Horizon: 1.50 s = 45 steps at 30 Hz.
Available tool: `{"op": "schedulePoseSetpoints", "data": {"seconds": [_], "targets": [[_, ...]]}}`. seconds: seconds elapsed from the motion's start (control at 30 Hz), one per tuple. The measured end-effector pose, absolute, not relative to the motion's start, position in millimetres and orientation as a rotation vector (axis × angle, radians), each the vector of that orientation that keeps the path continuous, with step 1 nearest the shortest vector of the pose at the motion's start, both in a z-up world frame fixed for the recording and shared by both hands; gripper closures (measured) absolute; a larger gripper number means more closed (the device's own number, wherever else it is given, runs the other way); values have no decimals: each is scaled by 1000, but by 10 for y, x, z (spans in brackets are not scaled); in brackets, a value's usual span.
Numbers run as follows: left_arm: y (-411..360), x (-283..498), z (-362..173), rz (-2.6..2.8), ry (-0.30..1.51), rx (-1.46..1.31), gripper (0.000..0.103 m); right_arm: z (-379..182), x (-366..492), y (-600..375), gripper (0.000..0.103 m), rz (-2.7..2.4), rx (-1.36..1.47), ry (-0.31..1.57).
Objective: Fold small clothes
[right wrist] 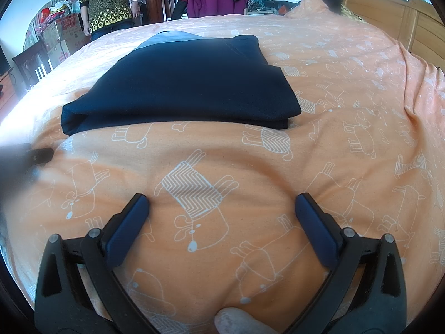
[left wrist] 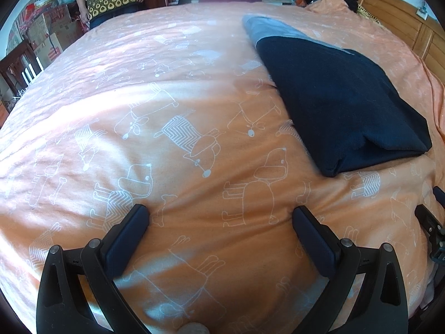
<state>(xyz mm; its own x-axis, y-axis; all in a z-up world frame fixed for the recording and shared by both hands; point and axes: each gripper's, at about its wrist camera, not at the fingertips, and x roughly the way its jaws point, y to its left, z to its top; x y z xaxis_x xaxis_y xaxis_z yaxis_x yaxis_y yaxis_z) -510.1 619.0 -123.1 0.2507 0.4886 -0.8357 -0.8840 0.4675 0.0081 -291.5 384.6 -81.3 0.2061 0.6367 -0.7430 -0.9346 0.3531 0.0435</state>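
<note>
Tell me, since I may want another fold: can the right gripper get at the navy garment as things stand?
Probably yes. The right gripper is open over bare orange bedcover, and the folded navy garment lies straight ahead with nothing between them.

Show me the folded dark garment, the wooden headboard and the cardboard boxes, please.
folded dark garment [right wrist: 183,89], right wrist view, top layer.
wooden headboard [right wrist: 389,19], right wrist view, panel.
cardboard boxes [right wrist: 65,36], right wrist view, front face.
</note>
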Motion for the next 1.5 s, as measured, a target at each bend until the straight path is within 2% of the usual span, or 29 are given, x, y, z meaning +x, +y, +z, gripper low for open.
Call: {"op": "schedulePoseSetpoints", "data": {"seconds": [0.53, 0.8, 0.97, 1.2, 1.37, 1.5], "targets": [[6172, -5234, -1240, 993, 788, -564, 0, -808, -2883, 3818, 0, 1164, -444, 763], [6133, -5397, -1087, 970, 693, -604, 0, -648, -3027, 3791, 0, 1181, -483, 702], [6020, -5440, -666, 972, 610, -554, 0, -151, -3122, 3748, 0, 1201, -453, 629], [5666, -5529, 380, 1004, 420, -364, 0, 878, -3151, 3661, 0, 1135, -383, 428], [5434, -5611, 854, 1030, 374, -279, 0, 1160, -3008, 3734, 0, 1127, -372, 537], [5277, -5645, 1045, 1020, 382, -269, 0, 1202, -3022, 3752, 0, 1104, -394, 549]]}}
